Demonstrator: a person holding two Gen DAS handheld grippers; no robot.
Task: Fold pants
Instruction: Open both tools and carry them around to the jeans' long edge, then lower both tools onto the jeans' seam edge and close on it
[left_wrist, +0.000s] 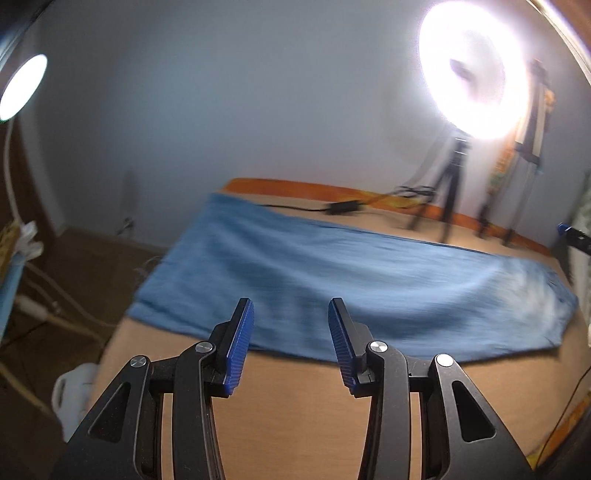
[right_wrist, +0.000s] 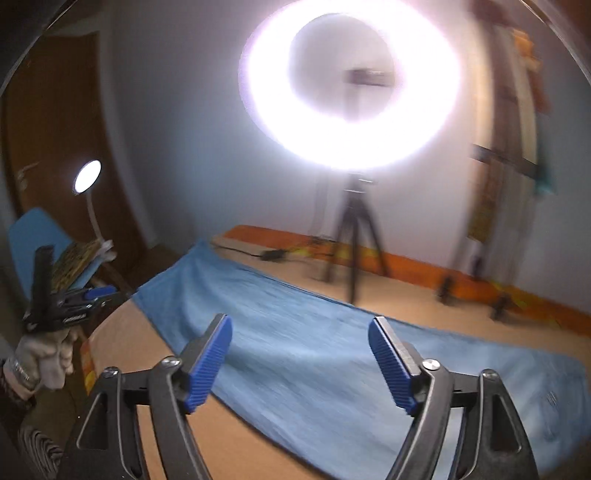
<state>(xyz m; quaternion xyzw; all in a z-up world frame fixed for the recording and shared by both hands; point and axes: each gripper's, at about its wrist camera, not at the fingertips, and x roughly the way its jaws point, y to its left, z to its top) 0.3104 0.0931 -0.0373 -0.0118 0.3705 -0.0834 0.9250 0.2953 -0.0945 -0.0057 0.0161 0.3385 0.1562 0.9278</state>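
The blue pants (left_wrist: 332, 273) lay flat on the tan table (left_wrist: 280, 406), already doubled into 1 long strip that ran from the far left corner toward the near right. Both views were smeared with blur, so seams and hems could not be made out.

The left gripper (left_wrist: 291, 341) hung just short of the strip's near long edge, jaws released with a moderate gap and nothing between them. The right gripper (right_wrist: 300, 363) hovered over the cloth with jaws spread wide, also empty.

The likeliest failure, in my judgement, was a pinch that took only the top layer: with 2 layers stacked, that would peel the fold apart. Uneven lifts by the 2 grippers could also skew the strip.

The left end of the pants lay close to the table's left edge, so a drag that way risked cloth sliding off. Beyond the far long edge stood a tripod (right_wrist: 356, 236) bearing a ring light (right_wrist: 351, 85), with a black adapter (left_wrist: 343, 207) and its cable (thin and easy to snag) just behind. The near side of the table was bare and offered the safest room.
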